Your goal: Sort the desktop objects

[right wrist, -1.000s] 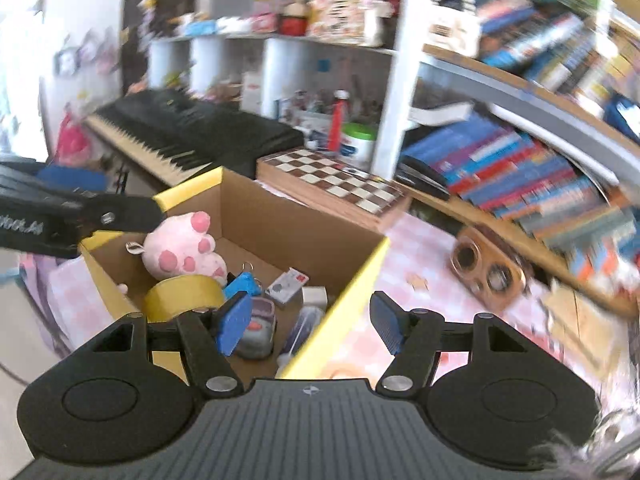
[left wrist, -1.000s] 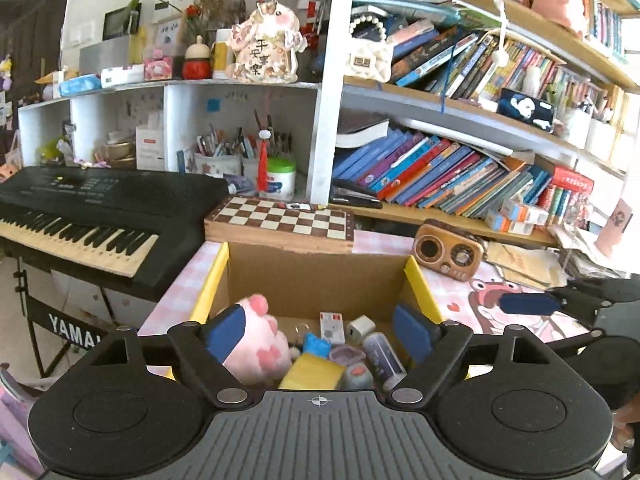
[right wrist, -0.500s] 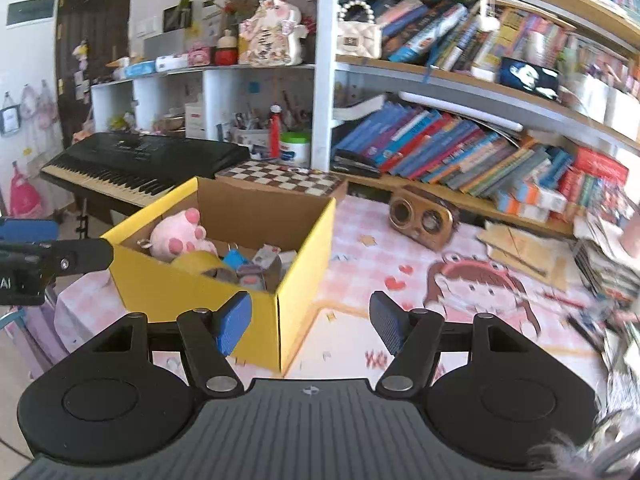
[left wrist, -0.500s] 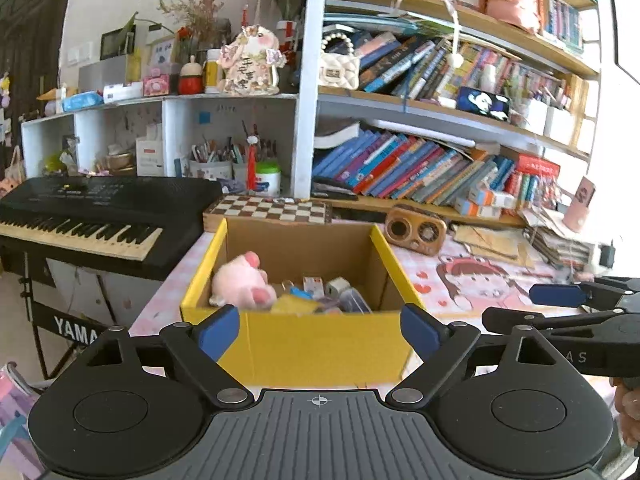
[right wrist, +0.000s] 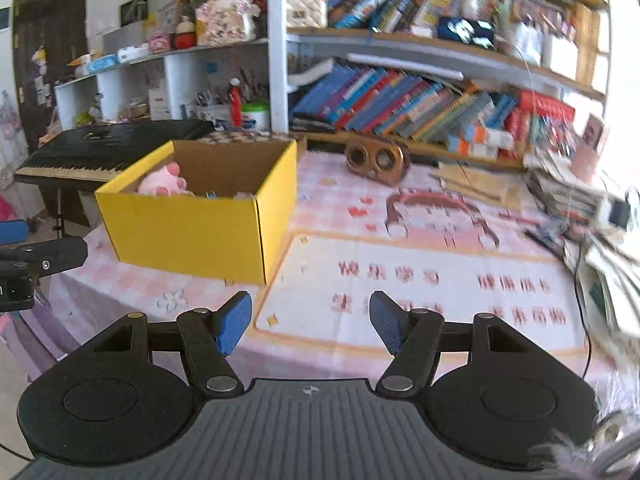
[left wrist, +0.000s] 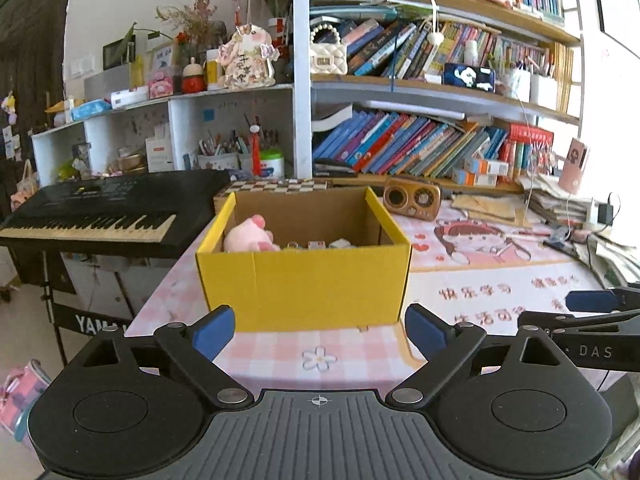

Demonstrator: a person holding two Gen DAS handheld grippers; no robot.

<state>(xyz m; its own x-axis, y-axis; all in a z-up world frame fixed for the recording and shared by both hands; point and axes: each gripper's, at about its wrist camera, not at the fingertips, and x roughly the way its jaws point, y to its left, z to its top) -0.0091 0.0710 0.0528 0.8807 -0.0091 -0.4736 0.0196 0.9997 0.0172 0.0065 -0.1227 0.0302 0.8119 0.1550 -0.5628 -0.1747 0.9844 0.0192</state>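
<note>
A yellow cardboard box [left wrist: 304, 280] [right wrist: 192, 232] stands on the pink checked tablecloth [left wrist: 320, 354], holding a pink plush paw [left wrist: 248, 236] [right wrist: 162, 184] and several small items. My left gripper [left wrist: 318, 330] hangs in front of the box near the table's front edge; its jaws are opening and nothing is between them. My right gripper [right wrist: 310, 320] is open and empty over the printed desk mat [right wrist: 420, 288], to the right of the box. The right gripper's finger [left wrist: 592, 302] shows at the right edge of the left wrist view.
A black keyboard [left wrist: 104, 210] stands left of the table. Behind the box lie a chessboard [left wrist: 276, 187] and a brown retro radio [left wrist: 412, 198] [right wrist: 374, 158]. Bookshelves [left wrist: 420, 148] fill the back. Stacked papers and cables [right wrist: 592, 216] crowd the right side.
Both grippers have pulled back from above the box toward the table's front edge, so the box now looks smaller. The left jaws have widened. The right gripper's jaws have kept their width.
</note>
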